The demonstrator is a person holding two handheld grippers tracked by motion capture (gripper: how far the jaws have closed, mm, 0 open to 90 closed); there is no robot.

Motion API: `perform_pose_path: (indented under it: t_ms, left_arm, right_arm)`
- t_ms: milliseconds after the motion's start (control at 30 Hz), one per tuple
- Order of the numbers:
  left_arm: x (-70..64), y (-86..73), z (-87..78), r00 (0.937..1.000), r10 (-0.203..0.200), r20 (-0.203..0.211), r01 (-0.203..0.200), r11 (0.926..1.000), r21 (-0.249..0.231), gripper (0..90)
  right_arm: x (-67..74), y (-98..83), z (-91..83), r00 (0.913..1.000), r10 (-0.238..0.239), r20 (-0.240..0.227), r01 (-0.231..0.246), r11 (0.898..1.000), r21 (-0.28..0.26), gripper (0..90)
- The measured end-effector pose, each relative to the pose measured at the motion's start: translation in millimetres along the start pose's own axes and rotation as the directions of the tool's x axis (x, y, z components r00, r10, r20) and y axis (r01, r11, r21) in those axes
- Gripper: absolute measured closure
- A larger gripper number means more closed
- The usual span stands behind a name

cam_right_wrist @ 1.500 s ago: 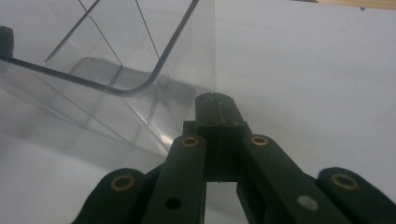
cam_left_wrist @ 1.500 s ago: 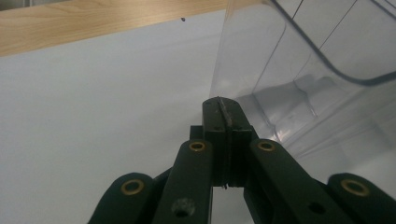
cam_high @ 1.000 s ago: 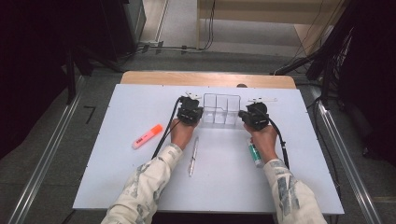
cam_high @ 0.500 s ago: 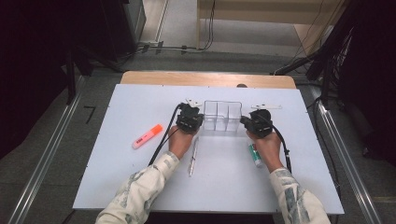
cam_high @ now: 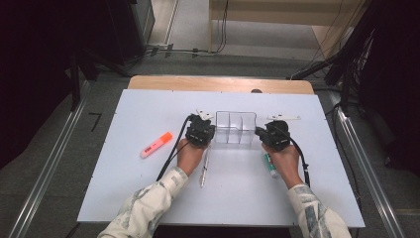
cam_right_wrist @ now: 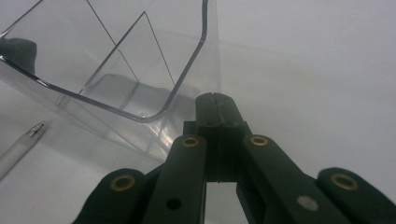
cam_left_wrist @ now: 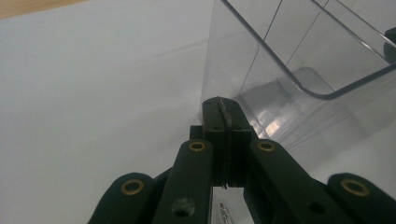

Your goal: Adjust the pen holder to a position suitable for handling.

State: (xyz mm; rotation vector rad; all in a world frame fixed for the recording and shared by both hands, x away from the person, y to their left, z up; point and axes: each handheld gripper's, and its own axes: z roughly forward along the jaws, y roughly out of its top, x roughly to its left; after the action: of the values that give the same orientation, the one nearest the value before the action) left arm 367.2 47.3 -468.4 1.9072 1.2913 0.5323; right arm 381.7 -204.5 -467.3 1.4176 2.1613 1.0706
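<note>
A clear plastic box (cam_high: 236, 128) with three compartments stands empty at the middle of the white table top (cam_high: 148, 114). My left gripper (cam_high: 213, 132) is shut, and its tip (cam_left_wrist: 223, 105) rests against the box's (cam_left_wrist: 299, 70) left end wall near the base. On the opposite side, my right gripper (cam_high: 258, 133) is shut too, with its tip (cam_right_wrist: 215, 100) at the near corner of the box's (cam_right_wrist: 140, 70) right end. Neither gripper holds anything between its jaws.
A white pen (cam_high: 204, 168) lies just under the left hand and also appears in the right gripper view (cam_right_wrist: 21, 147). A green-and-white marker (cam_high: 270, 166) lies under the right hand. An orange highlighter (cam_high: 156, 144) rests farther left. Dark racks and cables surround the table.
Both grippers and the clear box between them have slid together toward the near side of the table. Both jaws have stayed shut.
</note>
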Motion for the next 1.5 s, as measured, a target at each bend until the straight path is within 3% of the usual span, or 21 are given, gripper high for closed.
perform_pose_path:
  t_ms: [67,100,233,300,333,433,533,633,733,833,967,1200,1500]
  left_arm:
    - [1.1,-1.7,-0.2,0.9998,0.017,0.003,-0.017,0.9999,-0.002,90.0]
    - [1.0,-3.0,-0.5,0.9997,0.017,-0.019,-0.017,0.9998,-0.013,90.0]
    - [8.6,-7.9,-3.5,0.9988,-0.005,-0.048,0.004,0.9998,-0.022,87.6]
    - [12.0,-11.1,-6.0,0.9988,-0.015,-0.046,0.013,0.9995,-0.028,76.1]
    - [12.0,-11.1,-6.0,0.9988,-0.015,-0.046,0.013,0.9995,-0.028,73.0]
    - [15.0,-15.8,-11.9,0.9983,-0.023,-0.053,0.021,0.9989,-0.043,59.3]
    - [15.9,-21.2,-21.1,0.9947,-0.029,-0.098,0.024,0.9986,-0.047,38.4]
    - [18.3,-24.9,-29.0,0.9924,-0.056,-0.109,0.05,0.9973,-0.053,26.4]
    - [20.0,-27.7,-35.6,0.993,-0.058,-0.103,0.052,0.9967,-0.062,24.7]
    - [22.9,-34.7,-48.9,0.9892,-0.037,-0.142,0.024,0.9958,-0.088,19.4]
    - [28.9,-44.9,-59.7,0.9874,-0.053,-0.149,0.041,0.9956,-0.085,19.3]
    - [33.9,-60.4,-77.5,0.9825,-0.072,-0.172,0.055,0.9929,-0.106,17.6]
    - [31.4,-73.7,-95.1,0.9857,-0.085,-0.145,0.068,0.9905,-0.119,16.4]
  right_arm:
    - [-0.3,-0.5,0.1,1.0,-0.006,0.0,0.006,1.0,-0.005,88.4]
    - [-0.3,-1.0,-0.1,0.9999,-0.015,0.002,0.016,1.0,-0.011,88.4]
    - [-1.4,-2.9,-1.8,0.9974,-0.035,0.063,0.036,0.999,-0.023,88.2]
    - [-4.6,-4.6,-3.7,0.9966,-0.032,0.076,0.035,0.999,-0.029,86.3]
    - [-6.5,-5.5,-4.7,0.9966,-0.032,0.076,0.035,0.999,-0.034,75.9]
    - [-12.7,-7.7,-9.2,0.9974,-0.019,0.069,0.021,0.999,-0.041,66.1]
    - [-18.9,-10.6,-17.7,0.9974,-0.012,0.071,0.015,0.999,-0.052,55.9]
    - [-23.9,-13.7,-24.9,0.9968,-0.01,0.079,0.014,0.999,-0.052,49.5]
    - [-27.7,-17.5,-31.0,0.9961,0.0,0.088,0.006,0.998,-0.058,47.7]
    - [-32.4,-24.3,-40.2,0.9942,-0.01,0.107,0.017,0.998,-0.062,42.3]
    - [-38.1,-33.7,-49.5,0.992,-0.015,0.125,0.022,0.998,-0.052,34.3]
    - [-45.0,-50.2,-65.4,0.9914,0.002,0.131,0.004,0.999,-0.052,30.6]
    - [-50.8,-65.6,-88.4,0.9895,0.035,0.14,-0.023,0.996,-0.086,28.4]
